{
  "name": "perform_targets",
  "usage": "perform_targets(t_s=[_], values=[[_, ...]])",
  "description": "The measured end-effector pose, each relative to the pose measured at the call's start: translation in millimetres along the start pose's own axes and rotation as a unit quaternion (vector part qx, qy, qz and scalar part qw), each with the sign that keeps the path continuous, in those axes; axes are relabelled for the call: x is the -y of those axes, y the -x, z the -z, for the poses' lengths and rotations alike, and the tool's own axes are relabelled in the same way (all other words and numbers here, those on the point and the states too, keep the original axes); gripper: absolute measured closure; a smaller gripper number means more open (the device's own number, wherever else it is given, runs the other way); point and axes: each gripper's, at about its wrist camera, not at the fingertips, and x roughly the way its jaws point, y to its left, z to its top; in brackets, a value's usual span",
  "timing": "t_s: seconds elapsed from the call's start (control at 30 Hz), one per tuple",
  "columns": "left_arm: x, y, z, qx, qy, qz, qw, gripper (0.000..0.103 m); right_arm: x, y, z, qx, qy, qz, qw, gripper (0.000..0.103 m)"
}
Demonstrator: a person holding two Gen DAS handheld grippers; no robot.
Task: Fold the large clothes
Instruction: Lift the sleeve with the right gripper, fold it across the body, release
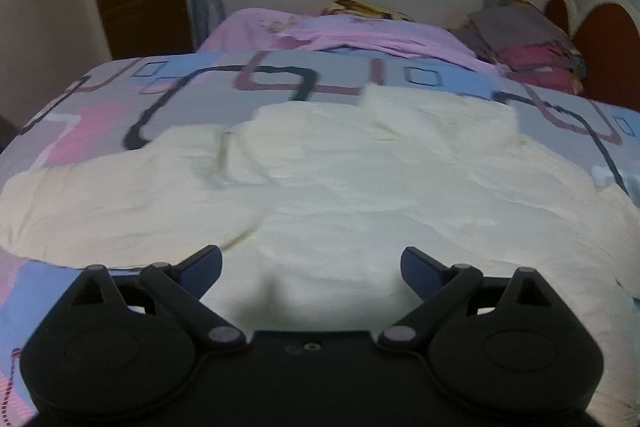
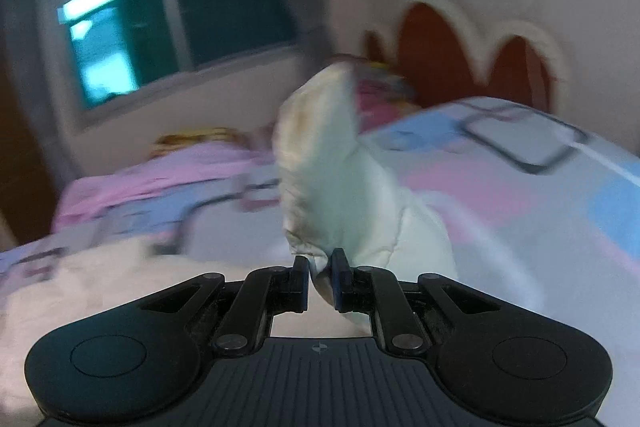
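Right wrist view: the right gripper [image 2: 321, 277] is clenched on a lifted flap of the cream garment [image 1: 320, 179] spread on the bed [image 1: 100, 95]. The left gripper [image 1: 311, 261] hangs released above it. Next, probably, carry the flap across and lay it flat.

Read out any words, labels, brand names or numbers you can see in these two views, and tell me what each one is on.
None: no readable text in either view.
The quilt cover bears only rectangle outlines, no letters.
The pink sheet has a colourful print, too blurred to tell whether it holds words.
The cream garment shows no label.
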Motion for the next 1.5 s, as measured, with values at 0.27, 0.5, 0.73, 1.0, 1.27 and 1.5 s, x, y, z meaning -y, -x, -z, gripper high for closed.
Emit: perform_targets(t_s=[0.27, 0.5, 0.73, 1.0, 1.27, 1.5], values=[[-65.8, 4.6, -0.5, 0.009, 0.022, -0.035, 0.9991, 0.007, -144.1, -43.8, 41.0, -0.049, 0.033, -0.107, 0.992, 0.092], [-97.4, 5.7, -5.4, 0.002, 0.039, -0.037, 0.9985, 0.006, -220.0, -77.4, 91.4, -0.118, 0.053, -0.148, 0.98, 0.092], [-89.2, -6.7, -16.1, -0.001, 0.041, -0.001, 0.9992, 0.006, -231.7, -88.3, 118.1, -0.165, 0.072, -0.153, 0.972, 0.078], [-49.4, -47.9, -32.7, -0.046, 0.065, 0.099, 0.9919, 0.006, -199.9, -52.8, 100.5, -0.138, 0.057, -0.16, 0.976, 0.011], [13.5, -112.8, -31.2, -0.091, 0.033, 0.162, 0.982, 0.04, -115.2, -16.3, 80.2, -0.106, 0.062, -0.065, 0.99, 0.011], [15.6, -123.8, -23.3, -0.079, 0.054, 0.185, 0.978, 0.079, -53.5, -2.0, 72.7, -0.092, 0.009, -0.016, 0.996, 0.011]])
